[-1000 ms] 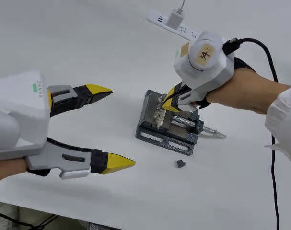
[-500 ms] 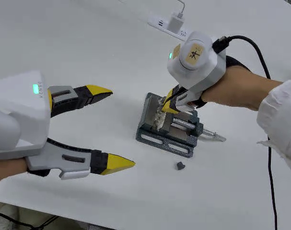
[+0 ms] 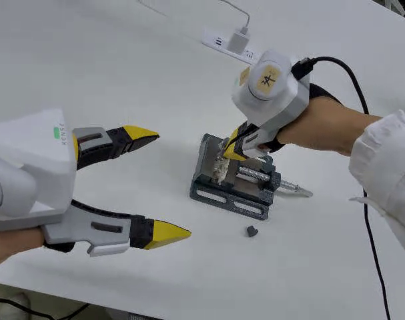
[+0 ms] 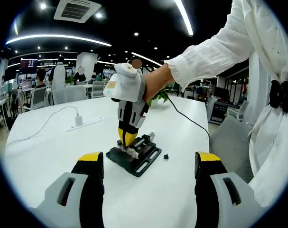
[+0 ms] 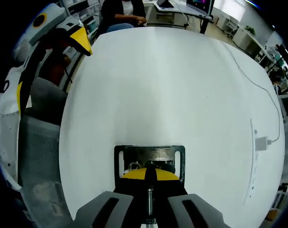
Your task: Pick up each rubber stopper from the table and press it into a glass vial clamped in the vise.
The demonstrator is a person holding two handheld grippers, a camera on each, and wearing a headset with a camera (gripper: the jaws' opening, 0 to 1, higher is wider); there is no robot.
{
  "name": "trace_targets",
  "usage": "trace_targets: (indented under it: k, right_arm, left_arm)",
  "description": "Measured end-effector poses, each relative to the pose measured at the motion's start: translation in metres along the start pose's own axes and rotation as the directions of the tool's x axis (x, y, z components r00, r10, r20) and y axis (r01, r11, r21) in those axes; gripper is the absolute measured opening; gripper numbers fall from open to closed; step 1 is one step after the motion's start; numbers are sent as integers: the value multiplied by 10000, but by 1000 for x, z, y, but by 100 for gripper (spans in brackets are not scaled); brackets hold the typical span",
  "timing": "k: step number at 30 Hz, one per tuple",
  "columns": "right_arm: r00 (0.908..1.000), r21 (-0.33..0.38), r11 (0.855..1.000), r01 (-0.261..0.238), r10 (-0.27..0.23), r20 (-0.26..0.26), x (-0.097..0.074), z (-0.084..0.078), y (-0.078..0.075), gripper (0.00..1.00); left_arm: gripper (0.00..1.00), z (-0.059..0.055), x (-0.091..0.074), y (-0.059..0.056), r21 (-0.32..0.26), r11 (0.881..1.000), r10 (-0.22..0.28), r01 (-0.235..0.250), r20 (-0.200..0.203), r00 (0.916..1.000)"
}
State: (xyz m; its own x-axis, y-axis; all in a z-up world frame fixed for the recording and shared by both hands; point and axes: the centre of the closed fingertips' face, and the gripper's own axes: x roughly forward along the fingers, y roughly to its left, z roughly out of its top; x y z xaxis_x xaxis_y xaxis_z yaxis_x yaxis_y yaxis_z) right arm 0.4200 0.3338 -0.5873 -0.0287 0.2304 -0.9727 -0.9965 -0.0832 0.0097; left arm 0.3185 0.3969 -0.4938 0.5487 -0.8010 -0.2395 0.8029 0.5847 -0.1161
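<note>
- Left tongs [image 3: 170, 185] are held wide open and empty, hovering above the bench [image 3: 122, 67] well to the left of the vise [image 3: 230, 193]. Their spread is the same as a second ago.
- Right tongs [image 3: 227, 153] point down at the left end of the vise, with the yellow tips brought together. In the right gripper view only a thin seam shows between them. I cannot tell whether anything is pinched there, as the tips hide it.
- Against the vise, the right tongs have stayed in nearly the same place as a second ago. The small change in the picture comes from the head camera moving.
- Pale glass, the vial [image 3: 219, 171], sits between the vise's clamping faces, just under the right tongs' tips. Its mouth is covered by them.
- One dark rubber stopper [image 3: 251, 231] lies loose on the bench, just in front of the vise's screw end and apart from it. It is where it lay in the earlier pictures.
- In the left gripper view the same stopper lies to the right of the vise.
- At the far edge of the bench lies a white power strip [image 3: 223, 43] with a charger plugged in.
</note>
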Motion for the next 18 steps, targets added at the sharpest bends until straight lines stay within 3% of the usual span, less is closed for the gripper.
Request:
trace_targets:
  k: [5,18]
  right_arm:
    - [9993,506,9987,81,-100,368,2,1,-6,0]
    - [9983,46,9997,227,-229,527,6,-2,-11,0]
  left_arm:
    - [77,1,-2,1,35,10000,63,-63,-40,10000]
    - [77,1,-2,-2,72,10000,56,-55,-130,9999]
